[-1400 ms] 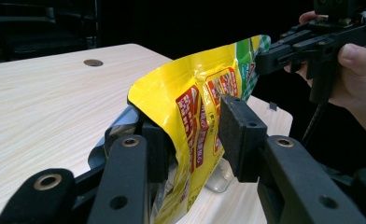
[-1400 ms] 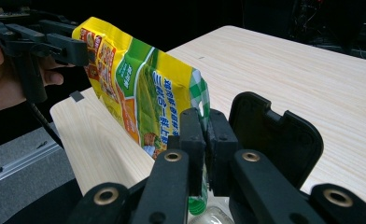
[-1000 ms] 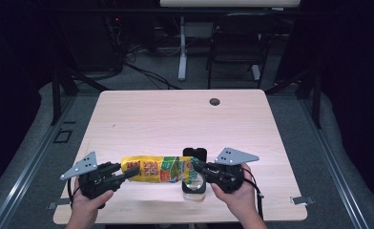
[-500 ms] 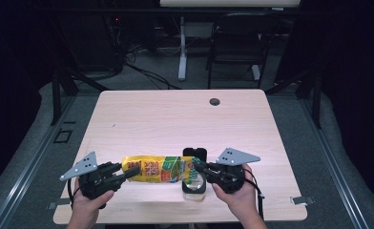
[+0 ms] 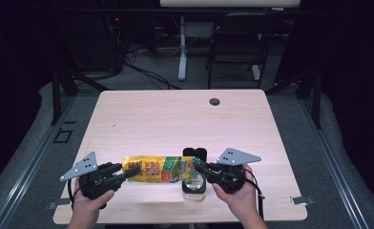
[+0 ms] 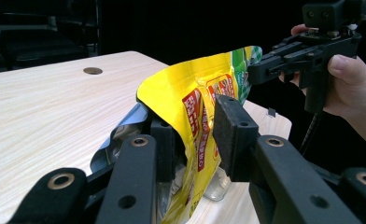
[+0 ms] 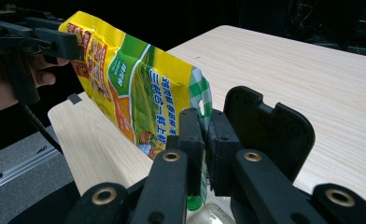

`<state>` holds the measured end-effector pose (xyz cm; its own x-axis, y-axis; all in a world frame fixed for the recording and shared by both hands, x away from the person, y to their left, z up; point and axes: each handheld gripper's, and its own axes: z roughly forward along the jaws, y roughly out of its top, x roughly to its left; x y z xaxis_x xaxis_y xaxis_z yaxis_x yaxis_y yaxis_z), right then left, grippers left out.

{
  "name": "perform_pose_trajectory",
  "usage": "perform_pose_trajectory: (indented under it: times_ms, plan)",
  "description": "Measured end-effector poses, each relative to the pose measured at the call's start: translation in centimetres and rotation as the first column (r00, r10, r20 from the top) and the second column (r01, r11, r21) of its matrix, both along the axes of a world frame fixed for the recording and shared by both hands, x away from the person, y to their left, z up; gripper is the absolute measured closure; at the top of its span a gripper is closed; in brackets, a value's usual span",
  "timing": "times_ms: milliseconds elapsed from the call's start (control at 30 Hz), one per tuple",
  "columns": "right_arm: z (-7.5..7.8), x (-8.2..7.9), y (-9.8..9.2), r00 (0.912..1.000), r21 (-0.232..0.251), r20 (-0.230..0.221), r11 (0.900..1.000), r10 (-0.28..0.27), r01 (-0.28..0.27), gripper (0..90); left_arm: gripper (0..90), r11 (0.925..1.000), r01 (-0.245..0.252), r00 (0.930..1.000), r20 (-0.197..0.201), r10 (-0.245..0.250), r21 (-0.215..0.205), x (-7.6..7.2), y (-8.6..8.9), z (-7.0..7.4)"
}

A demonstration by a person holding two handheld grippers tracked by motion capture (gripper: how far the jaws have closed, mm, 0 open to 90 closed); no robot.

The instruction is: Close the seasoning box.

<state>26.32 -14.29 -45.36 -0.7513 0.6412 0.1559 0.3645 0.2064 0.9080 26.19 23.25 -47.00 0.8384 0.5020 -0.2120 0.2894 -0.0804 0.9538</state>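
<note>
A yellow and green pouch (image 5: 159, 169) hangs level between my two grippers, just above the table's front edge. My left gripper (image 5: 130, 171) grips its yellow end; the jaws have just been closing, and the pads (image 6: 232, 135) press the bulging pouch (image 6: 195, 93) from both sides. My right gripper (image 5: 197, 167) is shut on the green checked end of the pouch (image 7: 134, 88). In the right gripper view the jaws (image 7: 205, 126) pinch that thin edge. A clear glass jar (image 5: 194, 183) stands under the right end.
A black lid (image 5: 194, 153) lies on the wooden table (image 5: 175, 119) just behind the jar. A small round cable hole (image 5: 215, 101) sits near the far edge. Chairs, desk legs and cables stand on the dark floor beyond.
</note>
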Motion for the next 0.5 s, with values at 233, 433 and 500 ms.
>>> perform_pose_trajectory:
  times_ms: [233,433,500]
  plan:
    - [-0.02,0.00,-0.18,1.0000,-0.007,-0.002,1.000,-0.002,0.002,85.9,72.8,1.0000,-0.005,1.0000,0.005,0.005,-0.005,-0.03,-0.15,0.13]
    - [-0.05,0.01,-0.23,1.0000,-0.007,-0.003,1.000,-0.005,0.005,85.9,74.4,1.0000,-0.009,0.9999,0.005,0.009,-0.003,-0.08,-0.23,0.24]
    - [-0.05,0.00,-0.22,1.0000,-0.006,-0.003,1.000,-0.007,0.007,85.9,74.6,1.0000,-0.007,0.9999,0.011,0.007,-0.004,-0.06,-0.28,0.30]
